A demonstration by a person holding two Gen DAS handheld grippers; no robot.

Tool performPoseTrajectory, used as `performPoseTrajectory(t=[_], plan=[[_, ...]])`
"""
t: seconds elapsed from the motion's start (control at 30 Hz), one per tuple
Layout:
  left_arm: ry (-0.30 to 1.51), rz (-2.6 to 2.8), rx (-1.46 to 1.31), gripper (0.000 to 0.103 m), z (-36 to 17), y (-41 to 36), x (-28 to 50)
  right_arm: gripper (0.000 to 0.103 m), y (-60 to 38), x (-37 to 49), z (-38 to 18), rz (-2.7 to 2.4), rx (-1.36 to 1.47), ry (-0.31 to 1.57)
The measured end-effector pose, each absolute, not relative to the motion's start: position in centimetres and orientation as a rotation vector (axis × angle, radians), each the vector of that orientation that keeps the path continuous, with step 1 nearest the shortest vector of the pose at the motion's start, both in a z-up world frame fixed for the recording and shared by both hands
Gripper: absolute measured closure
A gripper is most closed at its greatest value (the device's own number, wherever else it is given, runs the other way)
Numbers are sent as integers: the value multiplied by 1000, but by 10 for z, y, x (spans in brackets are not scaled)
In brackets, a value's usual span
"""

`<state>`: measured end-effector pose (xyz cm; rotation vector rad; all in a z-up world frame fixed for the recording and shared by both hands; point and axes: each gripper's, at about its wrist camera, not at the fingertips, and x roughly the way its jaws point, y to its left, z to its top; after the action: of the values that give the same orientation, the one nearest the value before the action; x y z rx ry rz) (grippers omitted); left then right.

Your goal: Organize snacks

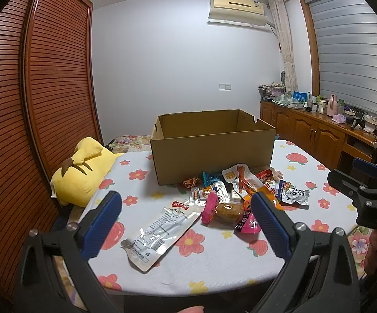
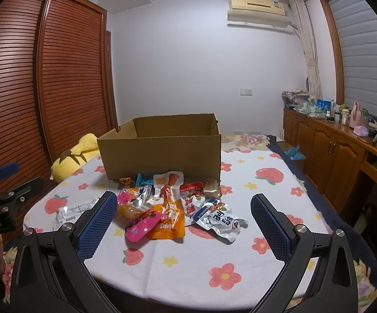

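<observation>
A heap of small foil and plastic snack packets (image 2: 172,203) lies loose on the white flower-printed cloth of the worktop (image 2: 214,260), just in front of the open brown cardboard box (image 2: 162,154). A few packets at the back of the heap sit right against the box's front wall. A long clear pouch with printed text (image 1: 159,232) lies apart from the heap, nearer the left side, flat on the cloth. At the heap's near edge are a pink-ended wrapper around a brown bun (image 1: 222,210) and a white and blue packet (image 2: 219,220) off to the right.

The box looks empty from here, though its floor is hidden behind the front wall. So I'd say the sorting has hardly begun, and the step in hand is choosing a first packet.

The left claw (image 1: 185,224) hangs low over the near edge of the worktop, spread wide and holding nothing, with the clear pouch and the pink wrapper framed between its blue pads (image 1: 102,224). The right claw (image 2: 183,227) is likewise spread wide and empty, facing the heap.

The next move probably calls for dropping one claw onto a single packet, pinching a raised edge, since the flat pouch offers little to grip, then lifting it over the box wall.

A yellow plush toy (image 1: 81,174) rests at the worktop's left edge, well clear.
</observation>
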<state>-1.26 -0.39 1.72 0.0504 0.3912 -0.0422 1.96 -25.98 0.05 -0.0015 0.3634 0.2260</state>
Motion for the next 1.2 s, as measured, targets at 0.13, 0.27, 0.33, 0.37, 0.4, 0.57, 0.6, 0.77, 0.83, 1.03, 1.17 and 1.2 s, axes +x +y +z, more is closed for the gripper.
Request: performPoseTrajectory(t=[0.13, 0.27, 0.33, 0.37, 0.4, 0.57, 0.6, 0.77, 0.83, 1.03, 1.17, 1.2], plan=[[394, -42, 50, 3, 17, -4, -12, 0, -260, 19, 0, 225, -2, 362], [396, -42, 49, 3, 16, -3, -13, 0, -260, 19, 0, 226, -2, 363], [398, -43, 48, 3, 15, -3, -12, 0, -260, 19, 0, 226, -1, 362], [399, -44, 47, 3, 15, -2, -12, 0, -260, 19, 0, 227, -1, 363], [399, -44, 46, 3, 15, -2, -12, 0, -260, 19, 0, 227, -1, 363], [398, -43, 47, 3, 15, -2, -12, 0, -260, 19, 0, 227, -1, 362], [399, -44, 47, 3, 15, -2, -12, 0, -260, 19, 0, 227, -1, 362], [398, -47, 46, 3, 15, -2, -12, 0, -260, 19, 0, 227, 0, 362], [398, -47, 47, 3, 15, -3, -12, 0, -260, 19, 0, 227, -2, 362], [399, -50, 44, 3, 15, -3, -12, 0, -260, 19, 0, 227, -2, 361], [400, -50, 44, 3, 15, -4, -12, 0, -260, 19, 0, 227, -2, 362], [400, -50, 45, 3, 15, -3, -12, 0, -260, 19, -1, 227, -2, 361]])
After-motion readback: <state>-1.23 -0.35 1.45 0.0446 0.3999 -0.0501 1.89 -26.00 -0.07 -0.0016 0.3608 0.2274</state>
